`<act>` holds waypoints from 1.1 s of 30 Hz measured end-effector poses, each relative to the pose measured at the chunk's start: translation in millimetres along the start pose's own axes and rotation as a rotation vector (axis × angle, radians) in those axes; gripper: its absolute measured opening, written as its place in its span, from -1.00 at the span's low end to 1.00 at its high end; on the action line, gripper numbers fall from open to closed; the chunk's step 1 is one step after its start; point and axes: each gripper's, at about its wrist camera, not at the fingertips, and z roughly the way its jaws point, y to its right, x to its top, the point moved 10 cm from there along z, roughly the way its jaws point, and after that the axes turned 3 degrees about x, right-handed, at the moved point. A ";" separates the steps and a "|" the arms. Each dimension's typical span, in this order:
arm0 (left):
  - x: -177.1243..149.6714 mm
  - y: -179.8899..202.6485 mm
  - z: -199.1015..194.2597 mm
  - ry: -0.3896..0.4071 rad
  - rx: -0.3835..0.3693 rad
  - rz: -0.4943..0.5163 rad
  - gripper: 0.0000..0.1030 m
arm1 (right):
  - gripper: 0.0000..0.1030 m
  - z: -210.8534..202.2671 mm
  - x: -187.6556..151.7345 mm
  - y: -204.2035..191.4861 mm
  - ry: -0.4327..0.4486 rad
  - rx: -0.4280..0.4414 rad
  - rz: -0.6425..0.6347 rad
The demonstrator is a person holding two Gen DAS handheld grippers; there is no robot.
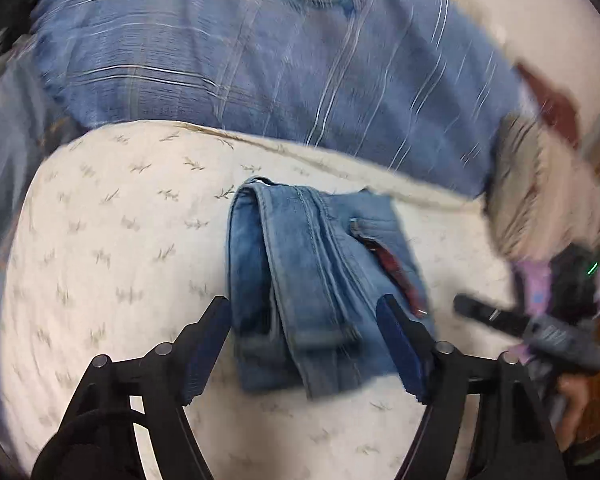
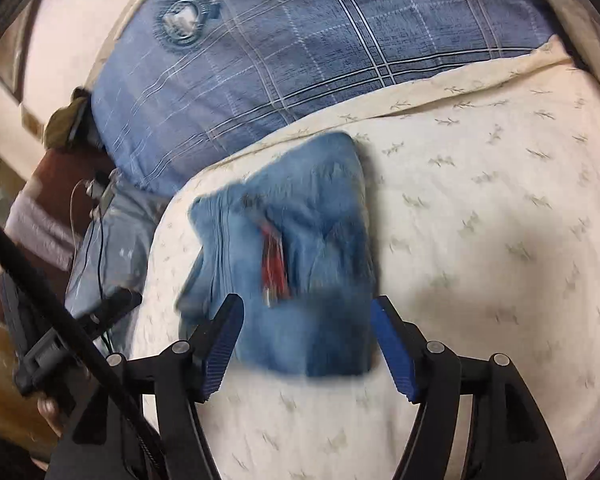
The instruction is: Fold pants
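Denim, faded blue, is what you have in front of you: the pants [image 1: 316, 280] lie folded into a compact, thick bundle on the cream quilt [image 1: 112, 240] with its small sprig print, a little way short of the blue plaid pillow [image 1: 260, 60] at the far side. The bundle's long axis runs near to far, straight away from both tools, with a rounded fold along its left edge, stitched seams down the middle and a scrap of red lining showing at a pocket on the right. Your left gripper [image 1: 304, 312] has its fingers spread wide, one on each side of the near end of the bundle, and clamps nothing; whether the tips touch the cloth you cannot tell. Your right gripper [image 2: 306, 312] is likewise spread apart and empty, framing the near edge of the pants [image 2: 292, 240] in its own blurred view. Both tools look about equally near, so neither hand has a clear advantage. By the look of it the folding is nearly or wholly done.
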 end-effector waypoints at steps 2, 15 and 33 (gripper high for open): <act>5.2 11.8 26.4 -0.061 0.003 0.033 -0.07 | 0.32 19.8 14.8 2.4 -0.016 0.043 0.048; -20.7 5.0 64.3 -0.166 -0.083 -0.100 -0.27 | -0.14 43.7 -3.0 25.4 -0.023 -0.001 0.042; -6.3 -6.5 26.9 -0.138 -0.290 -0.225 -0.81 | -0.13 42.4 -6.6 24.7 -0.043 -0.011 0.041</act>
